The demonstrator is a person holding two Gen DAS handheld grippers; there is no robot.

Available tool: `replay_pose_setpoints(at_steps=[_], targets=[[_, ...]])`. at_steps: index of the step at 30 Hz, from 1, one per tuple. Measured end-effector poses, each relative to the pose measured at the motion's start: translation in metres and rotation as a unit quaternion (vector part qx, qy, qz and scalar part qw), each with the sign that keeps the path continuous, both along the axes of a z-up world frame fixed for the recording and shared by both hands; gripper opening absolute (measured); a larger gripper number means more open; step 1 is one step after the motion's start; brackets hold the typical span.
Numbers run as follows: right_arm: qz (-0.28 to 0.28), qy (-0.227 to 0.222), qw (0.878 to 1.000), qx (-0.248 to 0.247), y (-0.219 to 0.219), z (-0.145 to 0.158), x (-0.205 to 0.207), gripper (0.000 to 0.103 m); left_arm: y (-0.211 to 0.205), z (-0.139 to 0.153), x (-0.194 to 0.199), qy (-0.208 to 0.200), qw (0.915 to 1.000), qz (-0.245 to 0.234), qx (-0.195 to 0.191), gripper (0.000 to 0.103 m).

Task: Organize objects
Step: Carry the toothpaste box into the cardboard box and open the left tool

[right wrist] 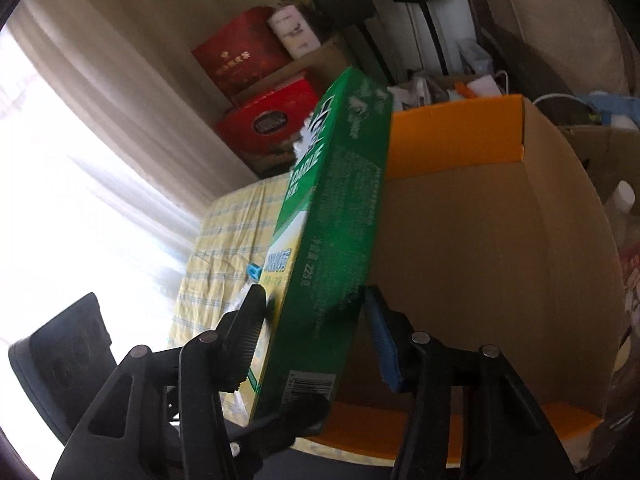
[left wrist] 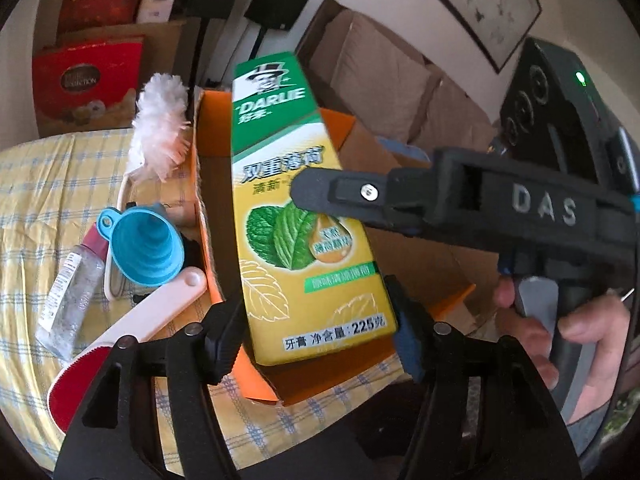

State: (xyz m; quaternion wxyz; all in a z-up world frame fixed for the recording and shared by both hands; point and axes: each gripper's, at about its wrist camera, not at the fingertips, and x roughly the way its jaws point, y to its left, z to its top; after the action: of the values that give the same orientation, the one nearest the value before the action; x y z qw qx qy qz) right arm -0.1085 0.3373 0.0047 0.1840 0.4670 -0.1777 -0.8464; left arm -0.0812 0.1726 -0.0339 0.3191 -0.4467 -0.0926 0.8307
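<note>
A green and yellow Darlie toothpaste box is held above an open cardboard box with orange flaps. My left gripper is shut on the toothpaste box's near end. My right gripper is around the same toothpaste box by its narrow sides; its left finger touches, and I cannot tell whether the right pad does. In the left wrist view a right finger lies across the box's face. The cardboard box lies just behind.
On the yellow checked cloth left of the cardboard box lie a blue funnel, a clear bottle, a white duster and a red-and-white brush. Red gift boxes stand behind. A sofa is at the right.
</note>
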Motion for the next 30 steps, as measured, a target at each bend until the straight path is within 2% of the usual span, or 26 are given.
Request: replay_pose_setpoints(at_steps=[4, 8, 9, 10, 17, 20, 23, 26, 30], targets=[[0.007, -0.024, 1.000, -0.009, 0.003, -0.014, -0.006, 0.050, 0.004, -0.002, 0.009, 0.004, 0.9999, -0.005, -0.013, 0.074], [0.004, -0.047, 0.998, -0.032, 0.008, -0.031, -0.012, 0.050, -0.003, 0.003, 0.017, 0.019, 0.9994, -0.016, -0.023, 0.075], [0.002, -0.050, 0.998, -0.025, 0.008, -0.034, -0.012, 0.050, -0.006, 0.005, 0.018, 0.021, 0.9993, -0.015, -0.027, 0.078], [0.001, -0.055, 0.998, -0.018, 0.008, -0.038, -0.013, 0.049, -0.008, 0.008, 0.021, 0.024, 0.9992, -0.013, -0.031, 0.088], [-0.004, -0.083, 0.997, -0.006, 0.009, -0.060, -0.015, 0.048, -0.048, 0.029, 0.028, 0.048, 0.9988, 0.004, -0.014, 0.095], [-0.006, -0.073, 0.997, 0.028, 0.004, -0.057, -0.012, 0.048, -0.071, 0.031, 0.024, 0.046, 0.9986, 0.026, -0.008, 0.098], [-0.007, -0.054, 0.996, 0.064, -0.001, -0.049, -0.007, 0.053, -0.094, 0.028, 0.014, 0.043, 0.9977, 0.052, -0.008, 0.100], [-0.007, -0.031, 0.995, 0.097, -0.008, -0.038, 0.001, 0.060, -0.116, 0.021, 0.004, 0.037, 0.9966, 0.073, -0.008, 0.101], [-0.006, 0.004, 0.989, 0.147, -0.017, -0.024, 0.015, 0.062, -0.143, 0.004, -0.001, 0.029, 0.9945, 0.097, -0.024, 0.101]])
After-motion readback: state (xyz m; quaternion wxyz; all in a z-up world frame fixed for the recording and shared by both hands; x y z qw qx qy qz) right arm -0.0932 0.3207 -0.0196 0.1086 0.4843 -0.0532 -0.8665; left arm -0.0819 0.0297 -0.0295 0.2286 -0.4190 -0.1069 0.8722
